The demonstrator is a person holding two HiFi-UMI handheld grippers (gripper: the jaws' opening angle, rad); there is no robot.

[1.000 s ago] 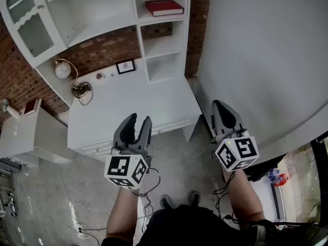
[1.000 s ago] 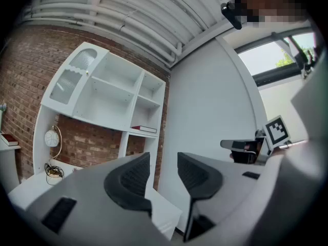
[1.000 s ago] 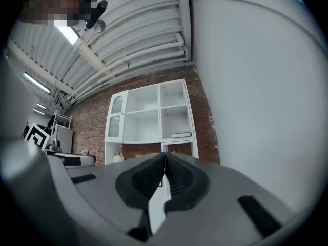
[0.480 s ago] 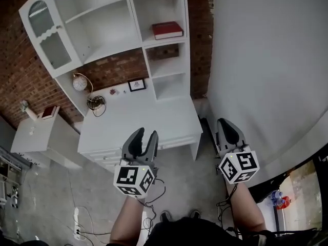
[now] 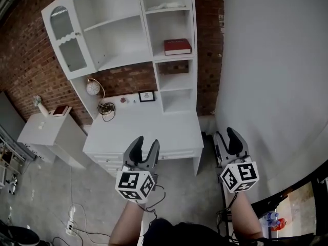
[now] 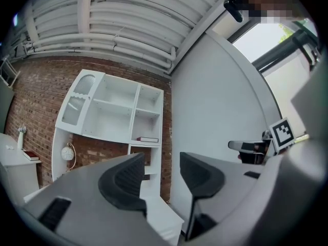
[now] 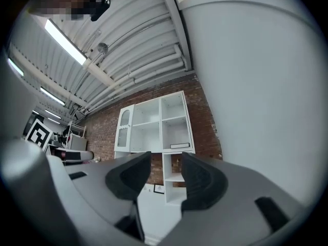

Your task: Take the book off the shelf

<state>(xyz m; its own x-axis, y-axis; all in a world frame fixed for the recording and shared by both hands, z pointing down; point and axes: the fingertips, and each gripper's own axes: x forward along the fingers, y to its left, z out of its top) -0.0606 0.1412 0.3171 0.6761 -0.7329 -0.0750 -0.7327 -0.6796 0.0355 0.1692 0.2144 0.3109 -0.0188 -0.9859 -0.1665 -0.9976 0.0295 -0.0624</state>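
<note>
- The book, red and lying flat, is seen on a shelf in the right-hand column of the white shelf unit, one compartment below the top one.
- The shelf unit stands at the back of the white surface, against a brick wall.
- The book is well apart from both grippers, beyond the far side of the surface and higher up.
- The left gripper is held over the near edge of the surface. Its jaws stand partly apart, having just been opening, and nothing is held between them.
- In the left gripper view, the book is shown far off, just above the gap between the jaws of the left gripper.
- The right gripper is held to the right of the surface, beside the pale wall. Its jaws have just been opened and stand apart, with nothing between them.
- In the right gripper view, the book is shown far off, just above the gap of the right gripper.
- Compared with a second ago, the right jaws, then pressed together, are parted.
- More of the shelf unit's top is now taken in by the head view, and the book is shown lower in the picture, on the same shelf as before.
</note>
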